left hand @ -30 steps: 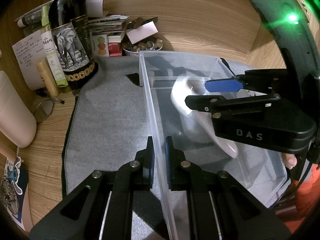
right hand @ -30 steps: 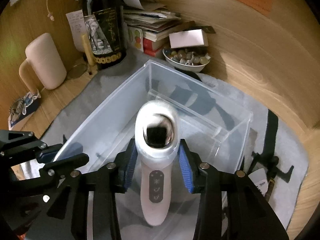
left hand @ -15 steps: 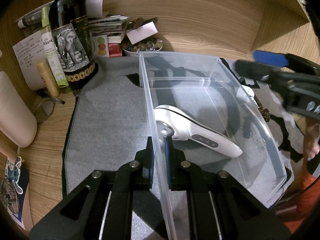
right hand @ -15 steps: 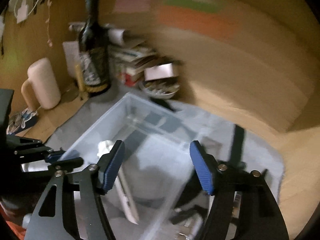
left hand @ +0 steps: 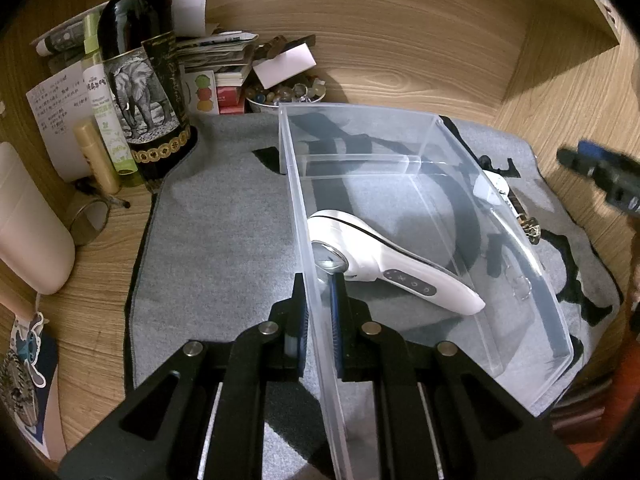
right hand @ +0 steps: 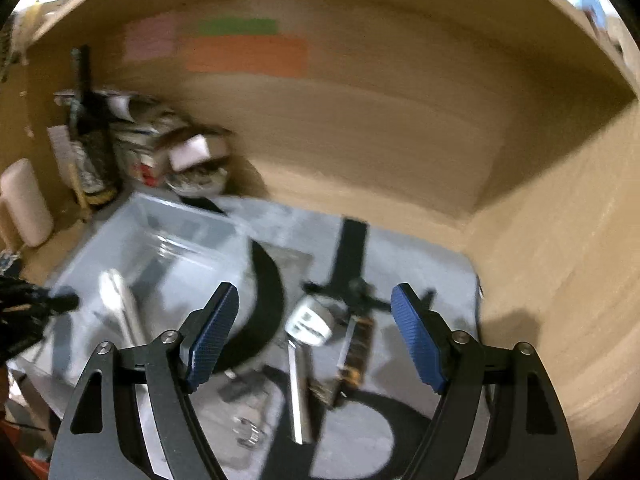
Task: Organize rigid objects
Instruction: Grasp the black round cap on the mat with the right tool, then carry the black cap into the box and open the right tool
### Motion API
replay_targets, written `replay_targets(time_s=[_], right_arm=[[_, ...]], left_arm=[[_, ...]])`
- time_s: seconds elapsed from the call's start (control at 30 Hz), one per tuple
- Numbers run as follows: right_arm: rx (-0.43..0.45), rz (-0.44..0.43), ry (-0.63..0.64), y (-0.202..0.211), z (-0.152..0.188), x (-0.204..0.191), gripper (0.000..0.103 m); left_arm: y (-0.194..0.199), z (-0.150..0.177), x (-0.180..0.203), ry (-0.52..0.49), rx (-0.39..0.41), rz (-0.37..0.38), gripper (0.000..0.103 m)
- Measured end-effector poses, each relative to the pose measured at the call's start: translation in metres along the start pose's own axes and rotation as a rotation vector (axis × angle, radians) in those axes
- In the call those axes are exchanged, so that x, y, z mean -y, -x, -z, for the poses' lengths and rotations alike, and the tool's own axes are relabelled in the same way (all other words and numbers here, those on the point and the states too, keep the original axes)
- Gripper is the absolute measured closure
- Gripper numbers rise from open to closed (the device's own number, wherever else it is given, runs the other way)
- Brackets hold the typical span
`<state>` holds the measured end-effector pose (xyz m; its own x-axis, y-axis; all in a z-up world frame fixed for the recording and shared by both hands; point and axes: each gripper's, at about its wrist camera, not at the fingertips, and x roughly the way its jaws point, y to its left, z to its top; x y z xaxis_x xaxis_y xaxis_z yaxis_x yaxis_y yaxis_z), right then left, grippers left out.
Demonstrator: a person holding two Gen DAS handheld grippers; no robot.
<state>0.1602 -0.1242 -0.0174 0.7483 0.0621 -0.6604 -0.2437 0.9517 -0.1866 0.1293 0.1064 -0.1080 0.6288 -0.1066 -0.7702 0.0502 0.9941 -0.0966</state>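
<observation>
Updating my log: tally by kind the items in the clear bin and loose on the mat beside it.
White handheld device, in bin: 1
White-headed metal tool, on mat: 1
Brown mottled strip, on mat: 1
Small shiny piece, blurred: 1
Total: 4

Home desk nook: wine bottle point(left hand: 138, 60), books point(left hand: 216, 52).

The left matte-black two-finger gripper point(left hand: 319, 312) shows angular linkage arms with triangular cut-outs, round silver pivot screws and thin blue ribbed pads lining its fingers point(left hand: 335, 320). The right matte-black two-finger gripper point(right hand: 314, 336) has the same build: broad blue textured pads, silver screw heads at each joint and open triangular windows in its black arms, seen blurred in the right wrist view.
</observation>
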Motion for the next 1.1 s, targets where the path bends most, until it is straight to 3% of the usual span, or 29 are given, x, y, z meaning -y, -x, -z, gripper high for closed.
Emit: replay_targets(time_s=[0.3, 0.43, 0.5, 0.6, 0.77, 0.87, 1.1], right_arm=[[-0.173, 0.017, -0.124, -0.047, 0.053, 0.029, 0.028], [-0.226, 0.002, -0.171, -0.059, 0.066, 0.037, 0.042], [-0.248, -0.012, -0.191, -0.064, 0.07, 0.04, 0.042], [-0.268, -0.036, -0.211, -0.069, 0.073, 0.041, 0.043], [-0.302, -0.093, -0.215, -0.076, 0.078, 0.037, 0.059], [-0.299, -0.081, -0.203, -0.076, 0.078, 0.034, 0.074], [-0.276, -0.066, -0.191, -0.065, 0.076, 0.033, 0.074]], left_arm=[[0.0, 0.0, 0.0, -0.005, 0.0, -0.004, 0.093], [0.0, 0.001, 0.0, -0.008, 0.0, -0.007, 0.093], [0.001, 0.001, 0.0, -0.008, 0.0, -0.007, 0.093], [0.001, 0.001, 0.0, -0.009, -0.001, -0.007, 0.093], [0.001, 0.001, -0.001, -0.012, -0.001, -0.007, 0.093], [0.001, 0.001, 0.0, -0.011, -0.001, -0.007, 0.093], [0.0, 0.001, 0.0, -0.011, -0.001, -0.006, 0.093]])
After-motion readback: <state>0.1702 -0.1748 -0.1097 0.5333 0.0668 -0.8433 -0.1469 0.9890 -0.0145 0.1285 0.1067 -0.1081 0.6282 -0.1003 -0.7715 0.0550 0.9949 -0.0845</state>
